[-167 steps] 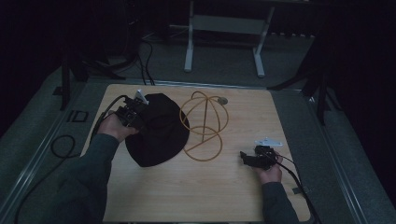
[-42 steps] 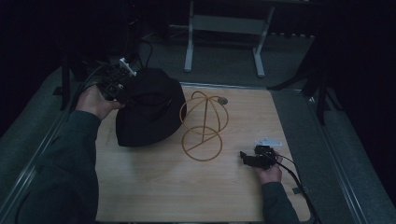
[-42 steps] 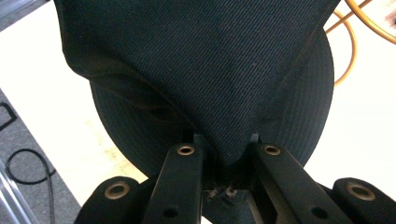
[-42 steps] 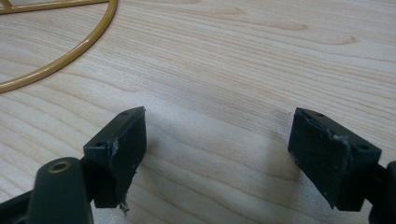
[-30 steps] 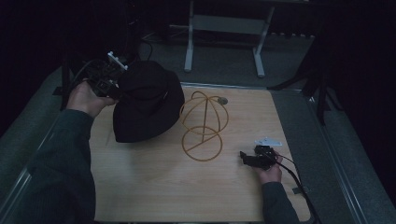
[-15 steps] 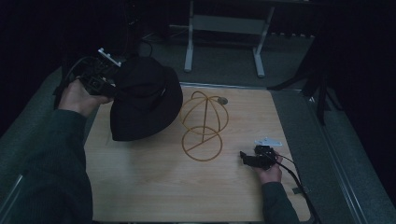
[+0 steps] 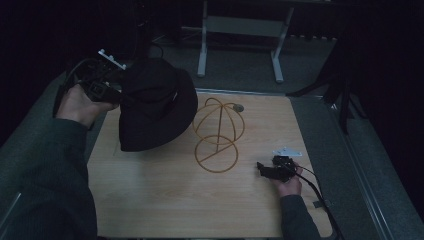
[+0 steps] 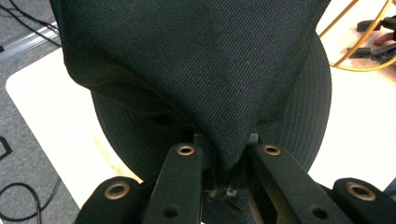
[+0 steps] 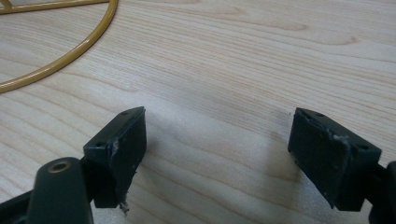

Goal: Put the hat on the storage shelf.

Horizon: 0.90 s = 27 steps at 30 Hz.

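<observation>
Left tool (image 8: 223, 158) pinches the twill black hat (image 7: 155, 110) upper left; right tool (image 9: 217, 154) gapes over bare wood-grain table (image 7: 165, 200) beside yellow wire stand (image 7: 218, 135).

Table: pale wood tabletop (image 7: 165, 200).
Floor: grey carpet (image 7: 240, 65).
Furniture: metal-legged stand (image 7: 240, 25) behind.
Light: dim, dark surroundings.

The left gripper (image 8: 229, 175) pinches a fold of the black hat (image 8: 196, 70) — its brim hangs above the pale bench (image 8: 42, 116), the yellow wire stand (image 8: 359, 46) beyond.
</observation>
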Motion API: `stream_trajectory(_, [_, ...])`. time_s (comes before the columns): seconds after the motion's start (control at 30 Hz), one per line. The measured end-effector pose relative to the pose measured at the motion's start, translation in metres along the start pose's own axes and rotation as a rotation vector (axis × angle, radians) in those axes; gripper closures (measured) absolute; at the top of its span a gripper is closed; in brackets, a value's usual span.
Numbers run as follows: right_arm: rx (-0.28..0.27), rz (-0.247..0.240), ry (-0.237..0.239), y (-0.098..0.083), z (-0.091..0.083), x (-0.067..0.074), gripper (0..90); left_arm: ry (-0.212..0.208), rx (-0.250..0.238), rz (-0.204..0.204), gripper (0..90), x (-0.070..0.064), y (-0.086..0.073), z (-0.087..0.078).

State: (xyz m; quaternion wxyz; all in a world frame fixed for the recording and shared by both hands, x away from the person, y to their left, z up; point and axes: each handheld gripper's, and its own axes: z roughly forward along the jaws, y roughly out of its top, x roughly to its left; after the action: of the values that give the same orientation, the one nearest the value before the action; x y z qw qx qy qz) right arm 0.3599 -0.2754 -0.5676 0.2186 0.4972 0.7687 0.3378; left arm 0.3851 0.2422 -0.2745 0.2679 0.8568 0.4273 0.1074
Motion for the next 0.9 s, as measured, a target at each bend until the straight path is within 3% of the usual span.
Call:
stream_trajectory(0.3, [-0.001,-0.002,0.000,0.000,0.000,0.000,19.2,-0.041,-0.030,0.018,85.7,-0.002,0.000,-0.007])
stream_trajectory(0.5, [-0.002,0.000,0.000,0.000,0.000,0.000,19.2,-0.091,-0.057,0.037,85.7,-0.006,0.000,-0.014])
stream_trajectory(0.9, [-0.002,0.002,-0.001,0.000,0.000,0.000,19.2,-0.139,-0.090,0.068,85.7,-0.017,0.010,-0.026])
